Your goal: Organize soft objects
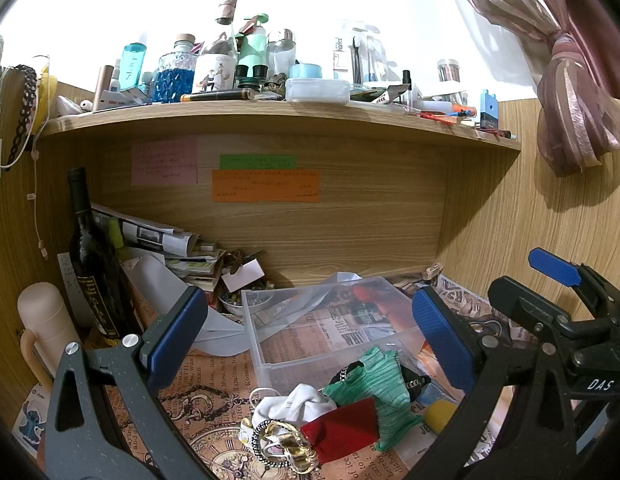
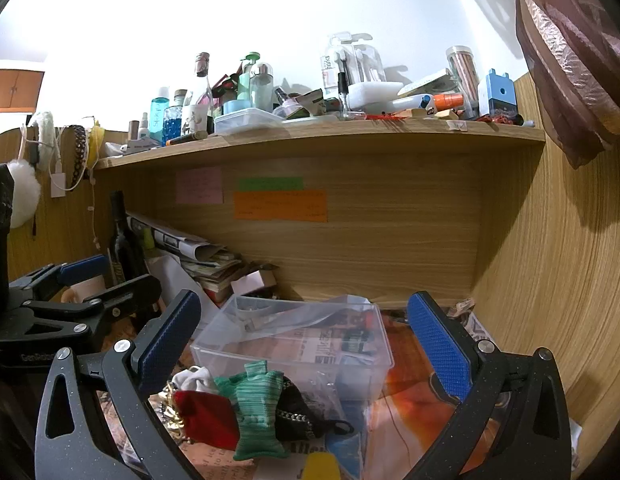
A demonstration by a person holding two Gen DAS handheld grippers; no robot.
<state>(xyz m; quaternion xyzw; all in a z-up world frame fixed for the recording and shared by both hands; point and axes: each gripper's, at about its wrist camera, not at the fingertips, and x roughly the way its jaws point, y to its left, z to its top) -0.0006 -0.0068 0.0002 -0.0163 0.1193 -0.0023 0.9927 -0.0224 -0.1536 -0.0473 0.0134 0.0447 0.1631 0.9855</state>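
Note:
A pile of soft things lies on the desk in front of a clear plastic box (image 1: 329, 320) (image 2: 298, 340): a green knitted pouch (image 1: 373, 384) (image 2: 256, 408), a red felt pouch (image 1: 343, 432) (image 2: 208, 414), a white sock (image 1: 298, 402) (image 2: 194, 378), a black pouch with a chain (image 1: 413, 380) (image 2: 298, 412), and a yellow sponge (image 1: 439, 414) (image 2: 319, 466). My left gripper (image 1: 310, 340) is open and empty above the pile. My right gripper (image 2: 304, 344) is open and empty above the pile and box. The right gripper also shows in the left wrist view (image 1: 549, 276), and the left gripper shows in the right wrist view (image 2: 70, 280).
A dark wine bottle (image 1: 90, 256), a cream flask (image 1: 44, 320) and stacked papers (image 1: 178, 252) crowd the left back corner. Gold and silver jewellery (image 1: 282, 444) lies by the pile. The shelf (image 1: 270, 116) above holds several bottles. A wooden wall (image 2: 549, 280) closes the right.

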